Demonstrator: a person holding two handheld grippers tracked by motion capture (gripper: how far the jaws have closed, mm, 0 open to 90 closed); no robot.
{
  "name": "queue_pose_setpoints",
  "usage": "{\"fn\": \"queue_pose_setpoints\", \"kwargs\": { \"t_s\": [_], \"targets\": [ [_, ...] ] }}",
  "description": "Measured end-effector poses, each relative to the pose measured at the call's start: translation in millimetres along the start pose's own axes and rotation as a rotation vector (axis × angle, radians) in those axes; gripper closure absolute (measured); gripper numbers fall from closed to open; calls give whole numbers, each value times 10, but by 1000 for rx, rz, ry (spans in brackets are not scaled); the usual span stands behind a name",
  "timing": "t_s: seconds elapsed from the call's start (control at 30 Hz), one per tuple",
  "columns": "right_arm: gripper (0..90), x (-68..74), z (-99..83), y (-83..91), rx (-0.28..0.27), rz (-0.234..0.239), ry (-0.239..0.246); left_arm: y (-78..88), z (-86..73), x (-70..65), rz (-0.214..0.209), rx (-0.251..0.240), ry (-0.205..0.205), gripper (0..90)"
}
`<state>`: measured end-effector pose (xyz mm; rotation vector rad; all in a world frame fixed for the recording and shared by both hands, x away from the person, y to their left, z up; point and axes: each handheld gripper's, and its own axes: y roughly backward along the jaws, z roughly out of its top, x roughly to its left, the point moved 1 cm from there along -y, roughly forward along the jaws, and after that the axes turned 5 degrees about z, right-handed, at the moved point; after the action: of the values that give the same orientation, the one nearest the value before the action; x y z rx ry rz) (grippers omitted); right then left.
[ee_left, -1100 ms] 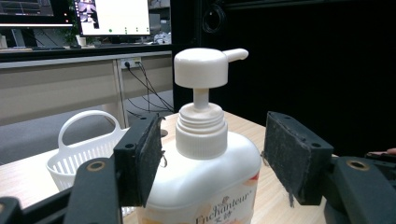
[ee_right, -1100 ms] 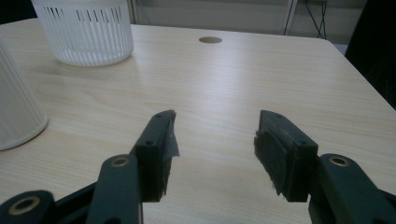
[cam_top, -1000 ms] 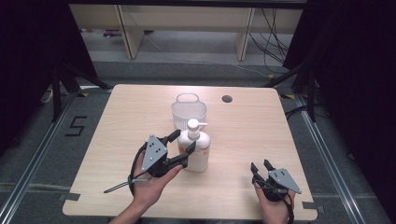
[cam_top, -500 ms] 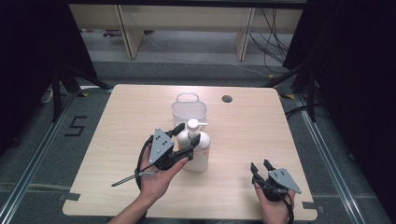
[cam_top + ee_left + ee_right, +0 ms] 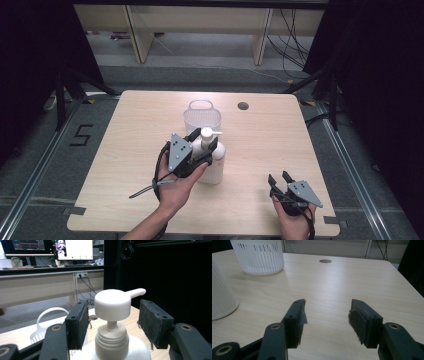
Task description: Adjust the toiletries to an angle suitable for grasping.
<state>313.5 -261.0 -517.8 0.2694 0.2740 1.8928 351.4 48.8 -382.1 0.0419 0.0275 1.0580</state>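
Left tongs (image 5: 112, 322) are standing open around the neck of the pump bottle (image 5: 212, 160), with one pad on each side of the white pump head (image 5: 113, 304) and a gap to both, so they are not gripping yet. This bottle is standing upright near the middle of the tabletop (image 5: 125, 150), its long axis vertical, just in front of the white basket (image 5: 202, 117). Its spout is pointing to the right in the left gripper view. Right tongs (image 5: 280, 181) are resting open and empty near the front right edge, well apart from the bottle. So the left hand (image 5: 175, 187) is clearly the nearer one; I think closing on the neck is the coming move.
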Motion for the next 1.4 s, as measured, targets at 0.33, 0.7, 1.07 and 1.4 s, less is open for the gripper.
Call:
{"fn": "queue_pose_setpoints", "kwargs": {
  "t_s": [0.33, 0.7, 1.07, 1.4],
  "targets": [
    [462, -10, 4, 9, 3, -20, 15, -30, -8, -46, 66, 7, -24, 454],
    [459, -8, 6, 6, 9, -12, 7, -55, -9, -71, 91, 15, -15, 492],
    [457, -7, 5, 9, 13, -18, 5, -55, 4, -89, 102, 14, -4, 563],
    [453, -4, 6, 4, 14, -9, 1, -50, 10, -95, 99, 23, 8, 586]
  ]
}}
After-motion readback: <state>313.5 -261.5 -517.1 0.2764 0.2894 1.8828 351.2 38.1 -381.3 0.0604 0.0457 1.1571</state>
